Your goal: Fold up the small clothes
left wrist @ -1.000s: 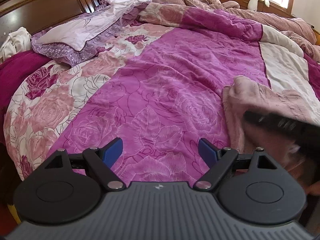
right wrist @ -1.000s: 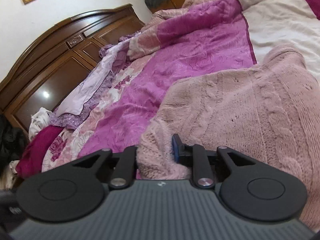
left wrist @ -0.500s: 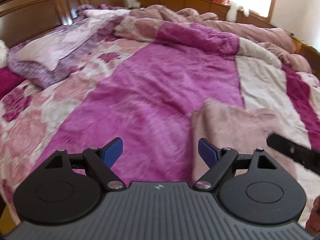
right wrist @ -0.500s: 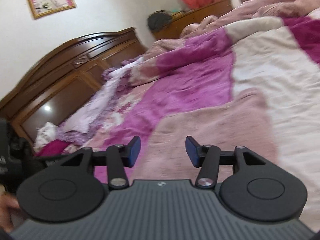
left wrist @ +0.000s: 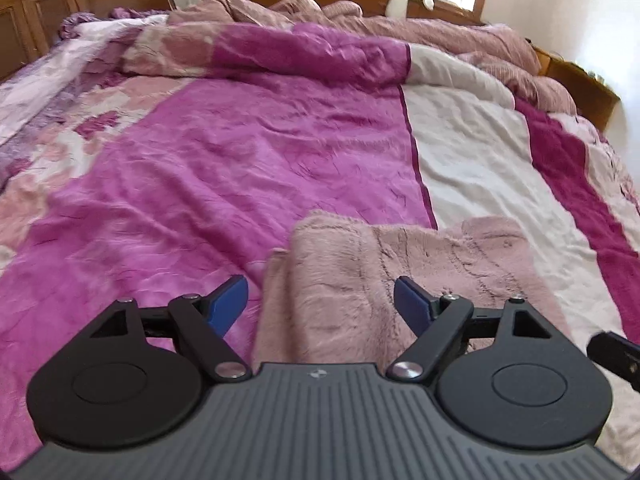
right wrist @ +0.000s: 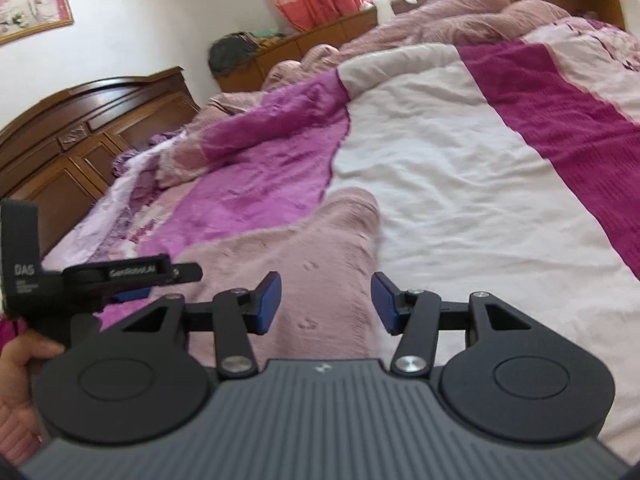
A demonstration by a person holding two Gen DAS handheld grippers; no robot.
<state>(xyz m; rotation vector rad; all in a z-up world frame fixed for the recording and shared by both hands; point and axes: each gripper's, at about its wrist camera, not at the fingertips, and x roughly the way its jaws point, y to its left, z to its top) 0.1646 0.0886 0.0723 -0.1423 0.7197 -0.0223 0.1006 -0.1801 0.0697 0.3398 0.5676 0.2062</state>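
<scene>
A fuzzy pale-pink knit garment (left wrist: 400, 272) lies flat on the bed, partly folded, with one layer doubled over at its left edge. It also shows in the right wrist view (right wrist: 312, 264). My left gripper (left wrist: 320, 304) is open and empty, held just above the garment's near left part. My right gripper (right wrist: 326, 304) is open and empty, above the garment's near right part. The left gripper's side also shows at the left of the right wrist view (right wrist: 132, 276).
The bed carries a magenta, white and floral quilt (left wrist: 224, 152), with a rumpled pink blanket (left wrist: 400, 20) bunched at the far side. A dark wooden headboard (right wrist: 80, 128) stands to the left. A low wooden cabinet (right wrist: 320, 40) runs under the window.
My right gripper let go of the garment's edge and opened. Both grippers pulled back and rose, and the left one swung right toward the garment, which now lies flatter.
</scene>
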